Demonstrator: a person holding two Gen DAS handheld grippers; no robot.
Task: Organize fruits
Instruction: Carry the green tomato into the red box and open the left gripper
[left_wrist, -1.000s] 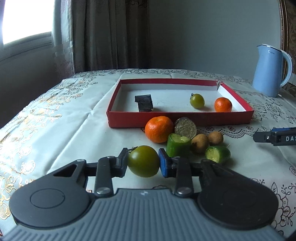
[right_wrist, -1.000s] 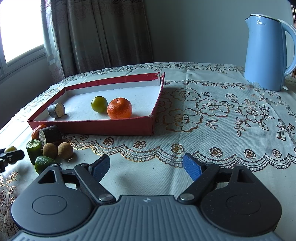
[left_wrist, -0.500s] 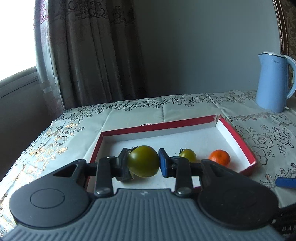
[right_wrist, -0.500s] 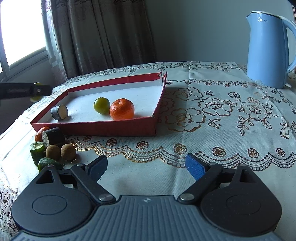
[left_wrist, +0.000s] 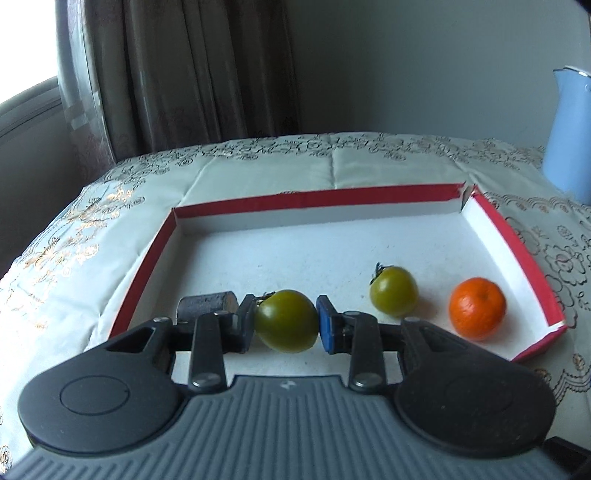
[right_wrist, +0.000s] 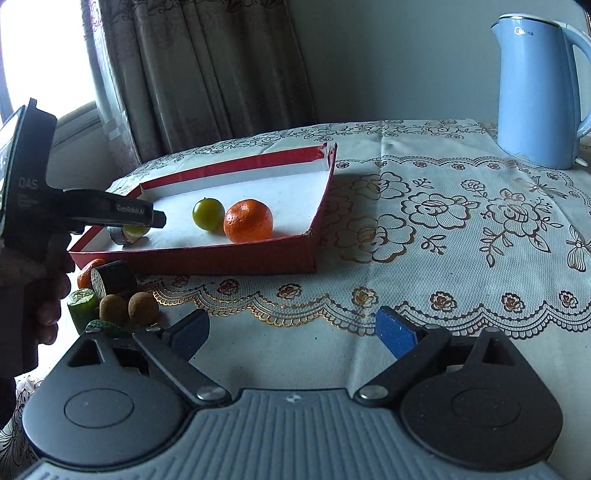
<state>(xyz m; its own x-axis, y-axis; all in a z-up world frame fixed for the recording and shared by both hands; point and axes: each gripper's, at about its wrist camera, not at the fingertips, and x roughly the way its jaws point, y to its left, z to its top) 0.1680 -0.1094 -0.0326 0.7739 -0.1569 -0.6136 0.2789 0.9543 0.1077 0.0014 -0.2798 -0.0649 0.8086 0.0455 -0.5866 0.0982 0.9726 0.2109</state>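
Observation:
My left gripper (left_wrist: 285, 320) is shut on a green tomato (left_wrist: 286, 320) and holds it above the near left part of the red tray (left_wrist: 295, 197). On the tray's white floor lie a second green tomato (left_wrist: 393, 291), an orange mandarin (left_wrist: 476, 308) and a dark cut piece (left_wrist: 205, 303). In the right wrist view the left gripper (right_wrist: 140, 218) reaches over the tray (right_wrist: 229, 260) from the left. My right gripper (right_wrist: 291, 334) hangs over bare tablecloth, its jaws opening with nothing between them.
Outside the tray's near left corner lie a mandarin (right_wrist: 88, 271), a dark cut piece (right_wrist: 112, 278), green cucumber pieces (right_wrist: 82, 304) and two brown round fruits (right_wrist: 142, 308). A light blue kettle (right_wrist: 535, 88) stands at the back right. Curtains hang behind the table.
My left gripper carried the green tomato from beside the loose fruit pile to above the tray. The right gripper's jaws spread a little wider; it stayed in place.

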